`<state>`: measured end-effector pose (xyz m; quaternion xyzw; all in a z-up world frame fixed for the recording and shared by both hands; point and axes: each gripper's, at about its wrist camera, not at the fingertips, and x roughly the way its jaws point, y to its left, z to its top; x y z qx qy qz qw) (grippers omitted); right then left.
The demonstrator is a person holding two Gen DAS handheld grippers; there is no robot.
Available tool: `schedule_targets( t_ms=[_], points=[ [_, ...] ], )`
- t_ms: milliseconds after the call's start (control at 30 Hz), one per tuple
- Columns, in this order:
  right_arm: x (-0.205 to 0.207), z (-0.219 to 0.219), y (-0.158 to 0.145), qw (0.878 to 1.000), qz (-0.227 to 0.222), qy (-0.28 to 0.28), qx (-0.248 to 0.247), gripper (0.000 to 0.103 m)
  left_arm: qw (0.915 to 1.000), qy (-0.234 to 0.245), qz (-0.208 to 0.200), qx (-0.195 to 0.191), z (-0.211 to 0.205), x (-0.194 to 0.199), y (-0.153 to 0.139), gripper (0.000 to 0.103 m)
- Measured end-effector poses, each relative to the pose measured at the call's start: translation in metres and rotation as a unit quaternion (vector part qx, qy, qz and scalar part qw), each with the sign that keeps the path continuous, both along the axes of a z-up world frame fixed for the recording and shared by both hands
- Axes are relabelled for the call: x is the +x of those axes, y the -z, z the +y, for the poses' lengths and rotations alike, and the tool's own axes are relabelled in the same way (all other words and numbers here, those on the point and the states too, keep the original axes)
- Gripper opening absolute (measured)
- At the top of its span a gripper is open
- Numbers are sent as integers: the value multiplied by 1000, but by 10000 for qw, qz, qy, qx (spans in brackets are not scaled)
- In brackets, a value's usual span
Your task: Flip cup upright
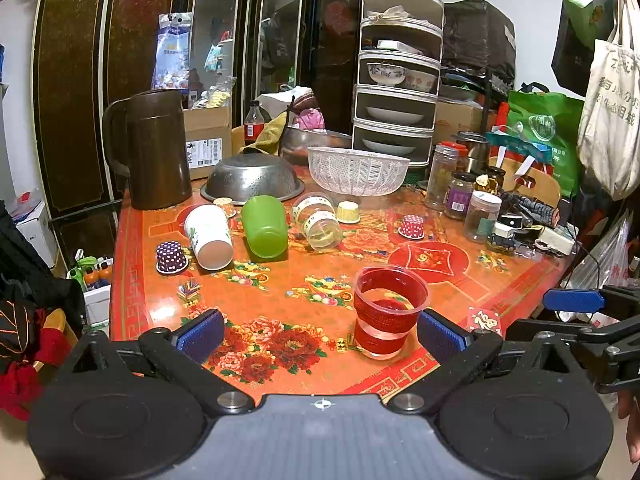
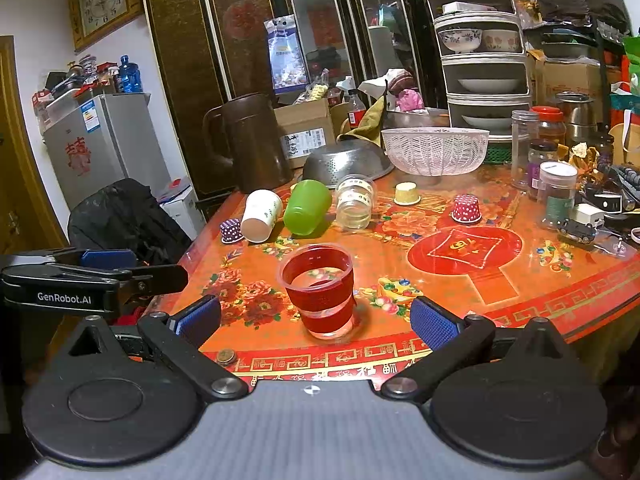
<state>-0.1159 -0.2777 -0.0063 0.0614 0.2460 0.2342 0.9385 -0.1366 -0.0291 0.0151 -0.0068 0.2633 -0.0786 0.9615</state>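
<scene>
Red cup (image 2: 318, 292) stands upright ahead of both wide, empty grippers (image 1: 320, 334) (image 2: 316, 318); three cups (image 1: 264, 226) beyond lie tipped.

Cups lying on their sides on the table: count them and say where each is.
3, in a row at the back: white paper cup on the left, green cup in the middle, clear cup on the right. The clear cup with red bands stands upright nearer the camera.
</scene>
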Motion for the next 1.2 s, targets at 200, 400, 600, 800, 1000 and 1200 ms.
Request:
schedule_targets(
  t_ms=[200,400,600,800,1000,1200],
  points=[
    [0,0,0,10000,8,2,-6,102,10000,-14,19,8,0,1,1,103],
    [0,0,0,10000,9,1,-5,102,10000,-11,28,2,0,1,2,103],
    [1,0,1,10000,6,0,-2,102,10000,2,43,19,-2,2,3,103],
    [0,1,1,10000,-15,-16,6,102,10000,1,42,14,-2,2,3,103],
    [-1,2,0,10000,-32,-34,-7,102,10000,2,39,20,-2,2,3,103],
    [-3,4,0,9993,-361,-9,9,102,9998,-136,-115,66,-1,0,5,103]
  ],
)
